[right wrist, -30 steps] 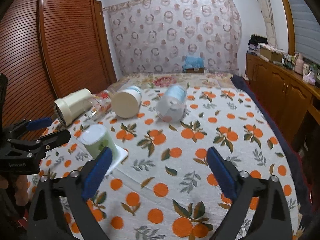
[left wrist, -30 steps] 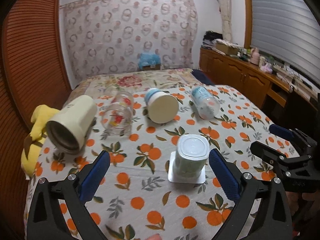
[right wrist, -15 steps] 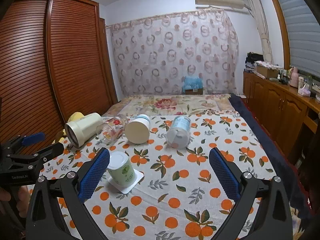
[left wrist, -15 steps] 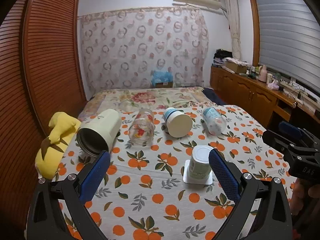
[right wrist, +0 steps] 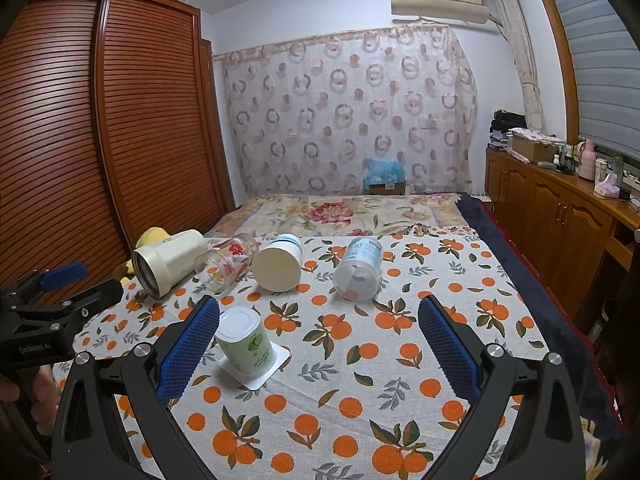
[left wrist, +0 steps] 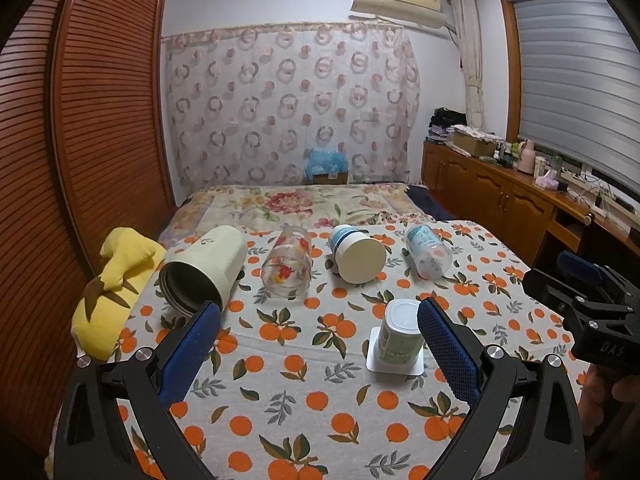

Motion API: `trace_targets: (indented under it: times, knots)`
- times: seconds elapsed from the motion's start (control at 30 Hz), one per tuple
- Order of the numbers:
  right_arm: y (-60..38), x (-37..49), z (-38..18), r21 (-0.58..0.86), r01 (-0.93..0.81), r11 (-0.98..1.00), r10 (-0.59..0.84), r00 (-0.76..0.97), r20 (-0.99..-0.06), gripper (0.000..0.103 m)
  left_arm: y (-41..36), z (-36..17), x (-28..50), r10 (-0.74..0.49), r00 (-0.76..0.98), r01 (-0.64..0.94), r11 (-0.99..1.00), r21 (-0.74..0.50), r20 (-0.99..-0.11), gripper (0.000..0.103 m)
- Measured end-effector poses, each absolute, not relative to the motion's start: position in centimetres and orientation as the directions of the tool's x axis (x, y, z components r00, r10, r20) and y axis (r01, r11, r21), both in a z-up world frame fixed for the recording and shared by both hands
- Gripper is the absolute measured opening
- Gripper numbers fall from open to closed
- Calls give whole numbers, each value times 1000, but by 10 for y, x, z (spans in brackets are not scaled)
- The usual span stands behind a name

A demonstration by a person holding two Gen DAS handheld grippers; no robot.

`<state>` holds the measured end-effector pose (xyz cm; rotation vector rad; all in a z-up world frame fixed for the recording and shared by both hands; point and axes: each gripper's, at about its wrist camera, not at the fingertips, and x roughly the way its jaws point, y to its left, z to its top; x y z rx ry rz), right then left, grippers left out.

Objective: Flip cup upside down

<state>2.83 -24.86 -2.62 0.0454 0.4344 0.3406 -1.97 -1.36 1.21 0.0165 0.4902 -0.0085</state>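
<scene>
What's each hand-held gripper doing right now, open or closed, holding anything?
Left hand-held gripper: open, holding nothing, above the tablecloth.
Right hand-held gripper: open, holding nothing.

Cup (left wrist: 400, 336) upside down on tablecloth (left wrist: 304, 392), four containers lying behind (in a row), cushion (left wrist: 116, 276) far left.

Right hand-held gripper (right wrist: 319, 330) spread wide, green cup (right wrist: 245, 341) inverted, seemingly on white coaster (right wrist: 256, 368)
</scene>
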Motion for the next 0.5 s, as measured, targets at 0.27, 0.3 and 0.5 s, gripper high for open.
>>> trace_targets:
  times: [0.27,0.3,0.5]
  knots:
    - [-248,28,-26,115,-313,943,332,852,-404,100,-14,12,-20,-4,882,12,1000,15,-471,95]
    - [-249,28,-26,115,-314,942,333,852,-404,100,-14,12,-20,-3,882,11,1000,15,-472,95]
    - [-248,28,-26,115,-314,942,333,852,-403,100,-15,12,-20,-4,882,12,1000,15,-471,95]
